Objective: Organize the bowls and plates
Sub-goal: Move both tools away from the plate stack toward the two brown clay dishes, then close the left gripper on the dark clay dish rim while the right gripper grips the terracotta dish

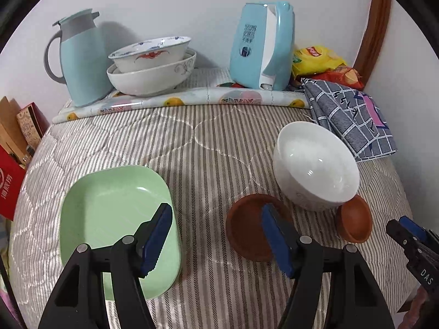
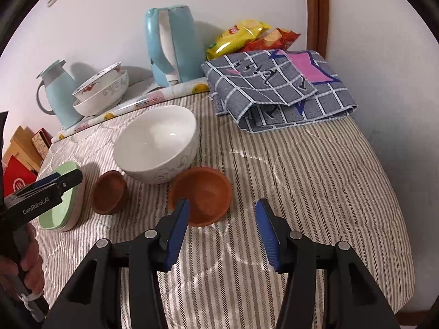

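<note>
White bowl [image 2: 157, 144]: probably ceramic, slick, breakable; lift by rim. Left gripper [image 1: 219, 242], right gripper [image 2: 222, 235]: agape, empty.

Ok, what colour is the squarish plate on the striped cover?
Pale green; the squarish plate shows best in the left wrist view.

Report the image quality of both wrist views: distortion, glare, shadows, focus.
Left wrist view: strong fisheye bending with dark corners; the white bowl carries small glare spots, and the green plate one near its far rim. Right wrist view: the same bending; the kettle throws a soft shadow on the wall, and sheen streaks the striped quilt. Both are sharp, without motion blur.
</note>
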### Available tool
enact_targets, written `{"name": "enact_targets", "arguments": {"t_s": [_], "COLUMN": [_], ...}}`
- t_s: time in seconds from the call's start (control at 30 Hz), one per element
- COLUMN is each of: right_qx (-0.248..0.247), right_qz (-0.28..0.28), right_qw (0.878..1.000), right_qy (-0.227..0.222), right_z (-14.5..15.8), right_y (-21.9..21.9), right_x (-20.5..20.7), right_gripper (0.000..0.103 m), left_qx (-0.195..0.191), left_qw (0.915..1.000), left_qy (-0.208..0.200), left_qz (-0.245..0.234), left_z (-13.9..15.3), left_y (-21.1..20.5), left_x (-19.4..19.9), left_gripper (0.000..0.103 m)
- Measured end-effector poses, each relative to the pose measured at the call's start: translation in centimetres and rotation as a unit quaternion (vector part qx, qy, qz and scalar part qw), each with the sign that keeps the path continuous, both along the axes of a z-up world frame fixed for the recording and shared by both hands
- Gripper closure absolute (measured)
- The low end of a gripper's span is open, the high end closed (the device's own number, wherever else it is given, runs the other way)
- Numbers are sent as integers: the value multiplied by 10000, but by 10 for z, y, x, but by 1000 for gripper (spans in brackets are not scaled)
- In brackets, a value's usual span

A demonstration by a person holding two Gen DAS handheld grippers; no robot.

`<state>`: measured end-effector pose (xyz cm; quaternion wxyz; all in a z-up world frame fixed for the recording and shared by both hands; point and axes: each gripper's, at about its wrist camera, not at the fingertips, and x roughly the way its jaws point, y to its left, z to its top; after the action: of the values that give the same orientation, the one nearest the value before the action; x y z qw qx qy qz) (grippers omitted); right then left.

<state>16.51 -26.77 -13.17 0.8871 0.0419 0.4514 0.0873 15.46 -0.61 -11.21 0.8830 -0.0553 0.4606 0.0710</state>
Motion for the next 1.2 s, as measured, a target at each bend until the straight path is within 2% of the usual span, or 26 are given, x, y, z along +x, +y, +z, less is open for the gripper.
{"name": "enact_targets", "arguments": {"t_s": [0.07, 0.47, 0.67, 1.0, 1.2], "right_qx": [14, 76, 119, 172, 193], "right_qz": [-15, 62, 79, 94, 89], "right_qw": [10000, 9997, 9994, 9987, 9982], "right_qy": [31, 246, 317, 477, 559], "right_z": [-4, -28, -36, -49, -55], "right_y": [-2, 1, 3, 5, 7], "right_x": [4, 24, 30, 36, 38], "right_gripper": [58, 58, 58, 58, 58], "left_qx": [-38, -105, 57, -68, -73], "left_qw": [10000, 9998, 9997, 9992, 9984], "left_qy": [61, 167, 180, 334, 423], "left_qz": [18, 9, -155, -231, -355], "left_z": [-5, -20, -23, -38, -45], "left_y": [1, -1, -9, -11, -16], "left_x": [4, 17, 22, 24, 26], "left_gripper": [38, 38, 38, 38, 46]}}
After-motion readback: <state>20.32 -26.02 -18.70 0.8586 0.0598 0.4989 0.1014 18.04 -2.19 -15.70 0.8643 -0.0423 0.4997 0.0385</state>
